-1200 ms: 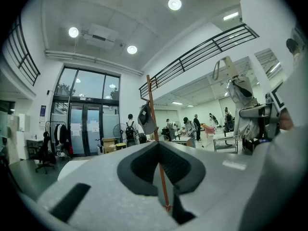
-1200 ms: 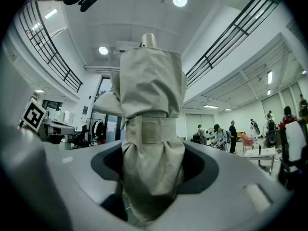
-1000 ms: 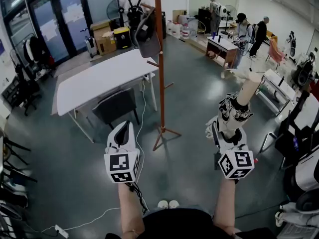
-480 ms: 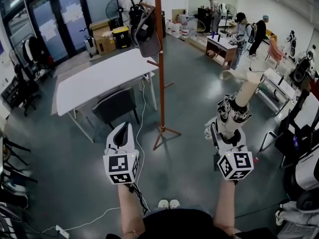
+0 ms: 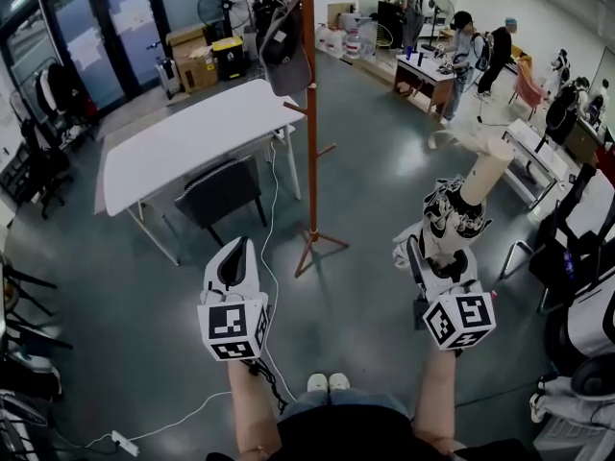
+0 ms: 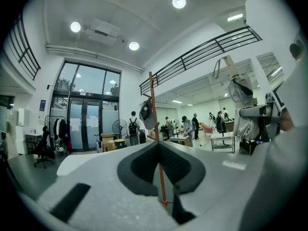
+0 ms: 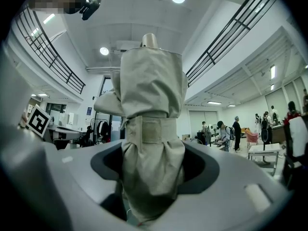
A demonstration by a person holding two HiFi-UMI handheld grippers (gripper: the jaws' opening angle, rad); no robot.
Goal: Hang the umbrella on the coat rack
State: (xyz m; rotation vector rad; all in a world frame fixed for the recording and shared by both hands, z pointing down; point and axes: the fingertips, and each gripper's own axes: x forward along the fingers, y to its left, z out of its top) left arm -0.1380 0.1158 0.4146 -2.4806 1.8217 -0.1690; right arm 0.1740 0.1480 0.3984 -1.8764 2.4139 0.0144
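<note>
Umbrella point(image 7: 151, 143), folded beige fabric bound by a strap, is being clamped between the right gripper's point(image 5: 437, 253) jaws, off the floor and pointing away from the person. Left gripper point(image 5: 235, 257) is being held alongside, jaws together, nothing between them. Tall brown wooden coat rack point(image 5: 309, 113) is standing ahead, well apart from the umbrella, with a dark cap point(image 5: 283, 60) hanging on an upper peg. Carry step is judged to be in hand; hanging not yet done. Next move is likely calling for the gap to be closed and the umbrella lined up with a free peg.
</note>
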